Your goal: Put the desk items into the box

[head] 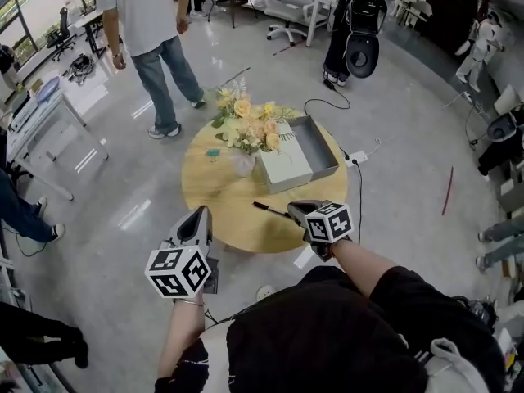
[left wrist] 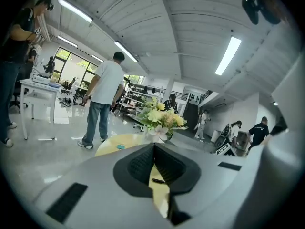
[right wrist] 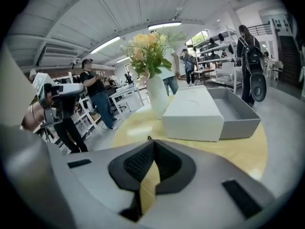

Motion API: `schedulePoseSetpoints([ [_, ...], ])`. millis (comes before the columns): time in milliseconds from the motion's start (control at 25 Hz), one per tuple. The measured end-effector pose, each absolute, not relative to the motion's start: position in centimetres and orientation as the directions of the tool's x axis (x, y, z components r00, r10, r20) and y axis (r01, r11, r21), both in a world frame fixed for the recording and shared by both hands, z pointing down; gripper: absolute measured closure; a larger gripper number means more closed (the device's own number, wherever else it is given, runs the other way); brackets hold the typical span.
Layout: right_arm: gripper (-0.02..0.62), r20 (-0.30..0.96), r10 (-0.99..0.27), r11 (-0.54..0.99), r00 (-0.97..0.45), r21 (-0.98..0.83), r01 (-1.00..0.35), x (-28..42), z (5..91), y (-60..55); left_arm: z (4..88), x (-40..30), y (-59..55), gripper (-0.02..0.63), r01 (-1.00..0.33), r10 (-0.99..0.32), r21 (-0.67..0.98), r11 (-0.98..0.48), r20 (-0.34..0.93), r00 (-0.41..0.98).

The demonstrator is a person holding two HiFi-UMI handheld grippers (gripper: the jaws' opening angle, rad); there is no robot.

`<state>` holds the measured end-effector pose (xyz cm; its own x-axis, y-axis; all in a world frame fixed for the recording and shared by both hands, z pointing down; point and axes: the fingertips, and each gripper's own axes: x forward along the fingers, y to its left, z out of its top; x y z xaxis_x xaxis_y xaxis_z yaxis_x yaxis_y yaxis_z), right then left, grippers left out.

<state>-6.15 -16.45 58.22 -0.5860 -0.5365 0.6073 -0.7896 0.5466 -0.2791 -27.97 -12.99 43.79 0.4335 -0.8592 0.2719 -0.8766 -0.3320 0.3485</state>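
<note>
1. Head view: your left tongs (head: 199,215) and right tongs (head: 295,210) hover at the near edge of the round desk (head: 221,195). A black pen (head: 270,210) lies just beside the right pair, and the open grey box (head: 323,158) sits at the far side.
2. Left gripper view: your tongs are closed and empty, with the pen on the desk beyond them.
3. Right gripper view: your tongs are closed on nothing and face the box and a white lid (right wrist: 195,111).

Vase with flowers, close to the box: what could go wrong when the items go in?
The vase stands right beside the white lid of the box; a reach across could tip it. The thin pen lies flat on the table and may roll or slip when pinched.
</note>
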Motion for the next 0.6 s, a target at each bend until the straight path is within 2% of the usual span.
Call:
schedulePoseSetpoints([
  [280,0.589,0.678,-0.494,0.544,-0.544,-0.247,-0.802,-4.3,60.1,-16.3,44.0,-27.3,-13.1,0.595,-0.862,-0.887,0.425,-0.278,0.231,0.4],
  [520,0.589,0.709,-0.478,0.535,-0.519,-0.234,-0.812,-3.3,61.8,-16.4,43.3,-26.4,-12.3,0.595,-0.864,-0.9,0.427,-0.266,0.211,0.381],
  [600,0.566,0.714,-0.466,0.543,-0.523,-0.236,-0.806,-3.5,62.2,-16.5,43.2,-26.6,-12.1,0.595,-0.867,-0.908,0.432,-0.25,0.207,0.364],
])
